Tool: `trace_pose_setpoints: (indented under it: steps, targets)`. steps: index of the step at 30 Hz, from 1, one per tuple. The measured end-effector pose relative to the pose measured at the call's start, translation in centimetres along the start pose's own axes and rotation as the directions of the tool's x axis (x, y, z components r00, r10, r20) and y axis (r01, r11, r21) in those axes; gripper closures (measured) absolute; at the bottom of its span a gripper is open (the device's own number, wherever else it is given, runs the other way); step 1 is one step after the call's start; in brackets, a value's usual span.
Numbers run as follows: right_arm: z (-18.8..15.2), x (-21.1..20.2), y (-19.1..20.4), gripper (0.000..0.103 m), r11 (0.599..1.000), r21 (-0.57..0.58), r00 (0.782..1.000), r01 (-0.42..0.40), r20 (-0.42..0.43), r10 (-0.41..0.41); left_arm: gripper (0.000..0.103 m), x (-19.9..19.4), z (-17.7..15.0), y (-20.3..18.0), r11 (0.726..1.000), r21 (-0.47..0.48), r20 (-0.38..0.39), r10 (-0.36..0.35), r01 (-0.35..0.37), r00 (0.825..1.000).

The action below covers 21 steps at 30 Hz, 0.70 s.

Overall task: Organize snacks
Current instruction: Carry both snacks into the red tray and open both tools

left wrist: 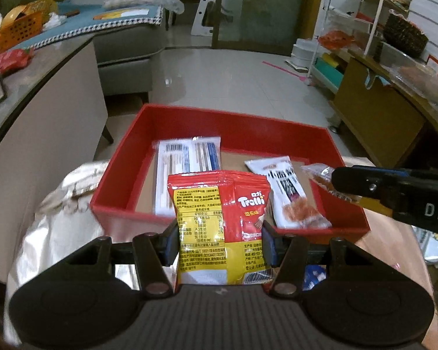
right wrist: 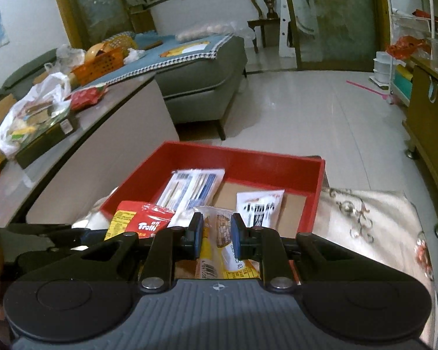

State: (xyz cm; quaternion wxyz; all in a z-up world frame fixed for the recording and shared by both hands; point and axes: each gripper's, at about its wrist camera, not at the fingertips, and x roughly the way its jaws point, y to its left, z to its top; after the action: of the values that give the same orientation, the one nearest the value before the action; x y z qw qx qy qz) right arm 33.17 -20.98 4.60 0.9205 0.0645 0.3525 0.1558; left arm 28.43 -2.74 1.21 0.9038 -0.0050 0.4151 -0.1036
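My left gripper [left wrist: 220, 237] is shut on a red and yellow Trolli gummy bag [left wrist: 219, 218], held upright just in front of the red tray [left wrist: 189, 116]. My right gripper [right wrist: 217, 233] is shut on a clear-wrapped snack with an orange and yellow label [right wrist: 216, 230], at the tray's [right wrist: 315, 201] near edge. From the left wrist view that gripper [left wrist: 335, 182] reaches in from the right with its snack [left wrist: 318, 176] over the tray's right side. Inside the tray lie a white and blue packet [left wrist: 187, 160] and a white snack pack [left wrist: 289, 195]. The Trolli bag [right wrist: 140, 221] also shows in the right wrist view.
The tray rests on a small table with a shiny cloth [right wrist: 365, 218]. A long grey counter [right wrist: 81, 134] with bags and a dark box stands left. Beyond lie a sofa [right wrist: 201, 67], tiled floor [left wrist: 224, 73], and a wooden cabinet [left wrist: 373, 116] with a wire rack on the right.
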Motion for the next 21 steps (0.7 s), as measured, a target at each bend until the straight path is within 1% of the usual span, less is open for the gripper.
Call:
trace_pose_setpoints:
  steps: [9,11,15,21]
  targets:
    - [0.0,3.3,-2.0,0.077,0.998,0.055,1.0,-0.019,-0.002,0.019,0.055,2.9,2.7,-1.0,0.997,0.069,0.011,0.045,-0.045,0.999]
    - [-0.1,3.6,-2.5,0.077,0.998,0.06,1.0,-0.016,-0.001,0.017,0.055,3.5,3.2,-1.2,0.996,0.076,0.011,0.043,-0.044,0.999]
    - [-0.2,4.2,-3.7,0.077,0.997,0.081,1.0,-0.008,0.004,0.008,0.055,4.6,3.9,-1.8,0.994,0.095,0.02,0.057,-0.059,0.998]
    - [-0.7,5.7,-4.4,0.076,0.996,0.092,1.0,-0.011,-0.013,0.012,0.055,6.7,3.9,-2.5,0.989,0.122,-0.006,0.08,-0.078,0.997]
